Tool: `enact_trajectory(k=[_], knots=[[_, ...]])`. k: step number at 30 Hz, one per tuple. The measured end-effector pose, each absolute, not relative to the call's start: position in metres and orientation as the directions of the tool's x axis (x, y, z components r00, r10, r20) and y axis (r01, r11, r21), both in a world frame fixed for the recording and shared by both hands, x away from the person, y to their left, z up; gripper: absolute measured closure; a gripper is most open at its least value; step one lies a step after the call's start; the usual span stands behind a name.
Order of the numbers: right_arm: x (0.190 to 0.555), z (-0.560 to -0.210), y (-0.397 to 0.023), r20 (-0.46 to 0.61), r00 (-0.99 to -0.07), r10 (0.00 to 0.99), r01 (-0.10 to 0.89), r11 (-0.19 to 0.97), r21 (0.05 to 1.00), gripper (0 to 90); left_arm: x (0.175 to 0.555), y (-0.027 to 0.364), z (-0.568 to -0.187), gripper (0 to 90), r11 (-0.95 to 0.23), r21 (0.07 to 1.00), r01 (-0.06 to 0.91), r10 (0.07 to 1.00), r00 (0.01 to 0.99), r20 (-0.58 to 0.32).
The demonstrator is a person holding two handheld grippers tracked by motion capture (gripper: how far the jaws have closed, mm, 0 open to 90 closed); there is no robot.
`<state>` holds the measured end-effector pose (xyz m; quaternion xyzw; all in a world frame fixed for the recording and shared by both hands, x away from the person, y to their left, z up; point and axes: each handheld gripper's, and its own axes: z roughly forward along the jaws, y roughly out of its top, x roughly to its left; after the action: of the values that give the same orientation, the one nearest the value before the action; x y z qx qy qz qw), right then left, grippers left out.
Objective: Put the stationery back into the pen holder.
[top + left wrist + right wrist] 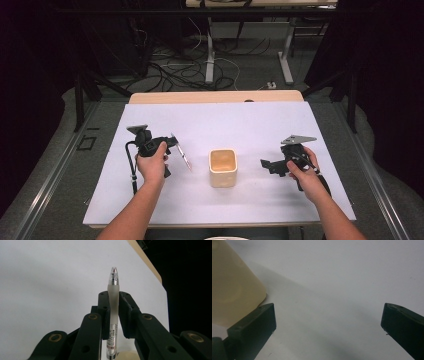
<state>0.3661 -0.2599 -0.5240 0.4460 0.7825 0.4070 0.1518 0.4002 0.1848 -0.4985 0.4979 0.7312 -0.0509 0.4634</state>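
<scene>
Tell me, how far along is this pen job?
Done: the left gripper has its jaws shut on the pen, lifted off the white table. In hand: carrying it. Left: probably dropping it into the cream cup. The right gripper waits open beside the cup.

The pen [113, 305] looks like frosted plastic with a shiny metal collar — the cup [222, 167] matt, smooth cream.

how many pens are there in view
1. The pen is clamped between the jaws of the left gripper, held above the white mat to the left of the cream cup. The cup's inside looks empty, though its bottom is hard to see.
</scene>
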Motion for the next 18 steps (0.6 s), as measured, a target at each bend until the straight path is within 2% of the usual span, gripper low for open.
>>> enact_trajectory(k=[9,18], knots=[[0.366,-0.523,-0.259,0.134,-0.554,0.821,0.579,0.265,0.771,0.0,0.393,0.181,-0.473,80.1,0.412,0.565,0.715,0.76,0.073,-0.646],[0.366,-0.524,-0.26,0.118,-0.559,0.821,0.569,0.277,0.774,0.0,0.384,0.171,-0.45,80.1,0.341,0.679,0.65,0.785,0.2,-0.586]])
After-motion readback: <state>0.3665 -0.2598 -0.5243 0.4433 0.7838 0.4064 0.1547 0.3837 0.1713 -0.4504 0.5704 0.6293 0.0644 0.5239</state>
